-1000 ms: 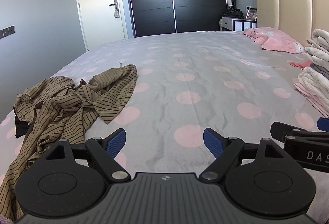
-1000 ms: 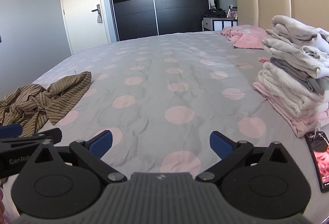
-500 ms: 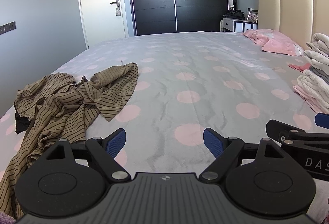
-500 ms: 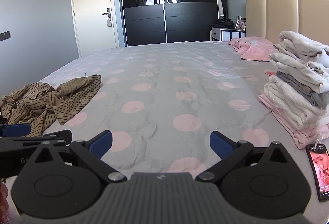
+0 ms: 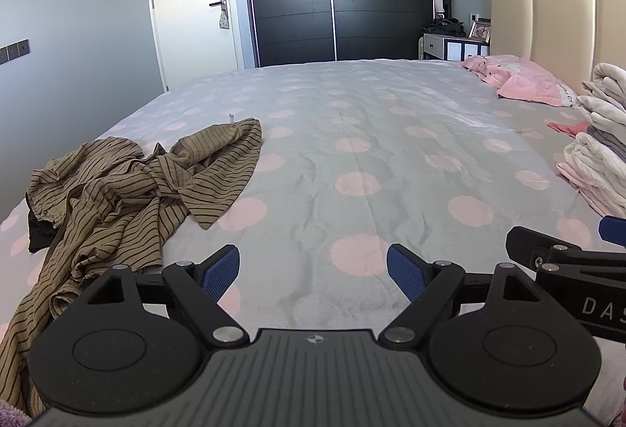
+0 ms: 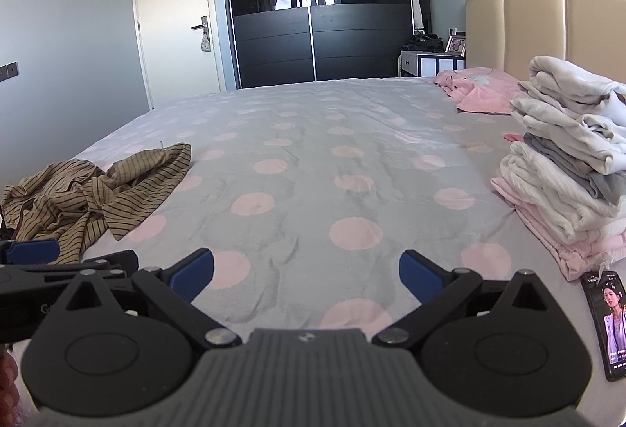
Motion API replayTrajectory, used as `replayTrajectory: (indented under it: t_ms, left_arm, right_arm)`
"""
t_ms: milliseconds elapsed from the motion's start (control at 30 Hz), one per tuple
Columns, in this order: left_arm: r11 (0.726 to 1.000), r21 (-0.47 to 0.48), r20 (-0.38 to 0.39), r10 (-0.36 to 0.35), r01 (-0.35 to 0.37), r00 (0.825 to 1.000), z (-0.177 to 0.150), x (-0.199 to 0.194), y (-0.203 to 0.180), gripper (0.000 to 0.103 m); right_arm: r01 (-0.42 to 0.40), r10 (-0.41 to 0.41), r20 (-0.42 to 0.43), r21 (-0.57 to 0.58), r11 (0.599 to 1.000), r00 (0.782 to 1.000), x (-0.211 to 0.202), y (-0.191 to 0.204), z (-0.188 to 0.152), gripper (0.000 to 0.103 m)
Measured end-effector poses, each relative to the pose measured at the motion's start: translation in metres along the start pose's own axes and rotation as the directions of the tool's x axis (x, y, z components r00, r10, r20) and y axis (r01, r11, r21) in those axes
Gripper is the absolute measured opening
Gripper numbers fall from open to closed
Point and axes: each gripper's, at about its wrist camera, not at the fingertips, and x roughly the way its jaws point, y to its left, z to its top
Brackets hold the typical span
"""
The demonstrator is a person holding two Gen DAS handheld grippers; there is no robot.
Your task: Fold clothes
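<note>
The left gripper [image 5: 313, 268] is hovering level over the near edge of the polka-dot bedspread [image 5: 352, 137], its jaws spread wide and gripping nothing. The right gripper [image 6: 306, 276] is hanging beside it, equally wide and empty. The crumpled brown striped shirt [image 5: 129, 188] is lying at the near left, apart from both. A folded clothes stack [image 6: 567, 153] is sitting at the right, with a phone [image 6: 608, 323] near it, seemingly showing a video.

Both tools look alike. The left gripper [image 5: 313, 270] has black arms, round black discs at four and eight o'clock, silver screws, ribbed grey housing and blue pads [image 5: 219, 268]. The right gripper [image 6: 307, 276] is built the same, with white lettering on its side.
</note>
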Motion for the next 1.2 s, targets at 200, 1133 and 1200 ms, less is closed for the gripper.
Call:
replayTrajectory:
  t_ms: [200, 1133, 1200]
  left_arm:
    - [1.0, 0.003, -0.001, 0.0, 0.0, 1.0, 0.0005, -0.0004, -0.0006, 0.083]
    - [1.0, 0.011, 0.005, 0.005, -0.005, 1.0, -0.0001, -0.0017, -0.0003, 0.083]
    - [1.0, 0.012, 0.007, 0.005, -0.006, 1.0, 0.0002, -0.0018, 0.0001, 0.083]
  right_arm:
    - [0.001, -0.001, -0.005, 0.006, 1.0, 1.0, 0.0002, -0.001, -0.0002, 0.102]
    - [0.001, -0.001, -0.008, 0.004, 1.0, 1.0, -0.002, -0.0005, -0.0003, 0.102]
    - [-0.001, 0.001, -0.008, 0.005, 1.0, 1.0, -0.0023, -0.0006, -0.0001, 0.102]
